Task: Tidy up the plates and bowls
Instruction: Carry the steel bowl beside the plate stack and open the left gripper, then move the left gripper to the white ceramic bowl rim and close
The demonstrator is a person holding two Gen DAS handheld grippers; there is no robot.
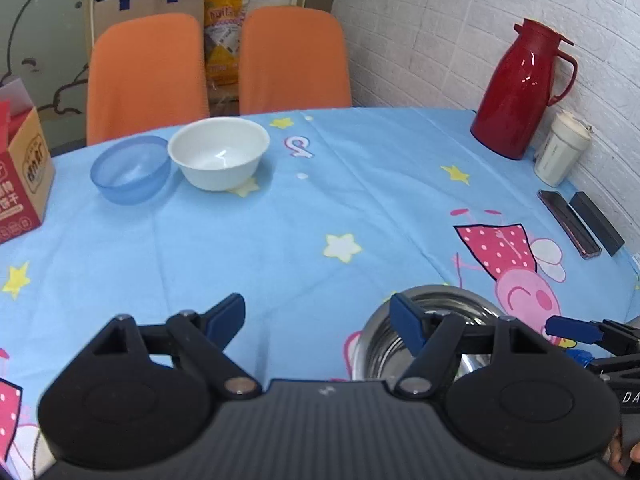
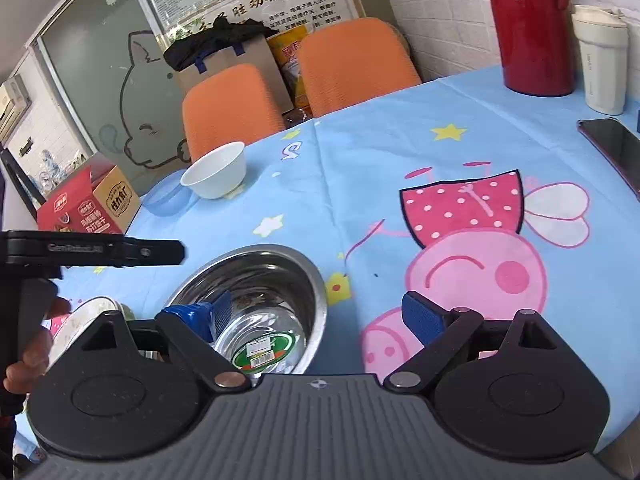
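Round table under a blue cartoon tablecloth (image 1: 280,220); far edge runs just before two orange chairs (image 1: 148,72), right side close to a white brick wall. Wide bare stretch of cloth across the middle, between the far bowls and the near ones. Clutter sits at the rims only: red thermos (image 1: 520,88), white cup (image 1: 562,152), a phone (image 1: 568,224) and a dark case on the right; a red carton (image 1: 20,184) at the left edge. Far left: white bowl (image 1: 218,152), upright and empty, touching or just beside a translucent blue bowl (image 1: 130,170). Near edge: steel bowl (image 2: 256,292), upright, shiny, green label stuck inside its base. A second steel dish (image 2: 88,312) lies just left of it in the right wrist view, mostly hidden. Left gripper (image 1: 320,320): jaws about half open, nothing between them but cloth; its right pad hangs over the steel bowl's rim, contact not clear. Right gripper (image 2: 324,316): jaws apart and straddling the steel bowl's right wall, left pad inside the bowl, right pad outside over the cloth; no squeeze on the rim visible. A hand (image 2: 28,344) shows at the left border of the right wrist view, around a gripper handle.
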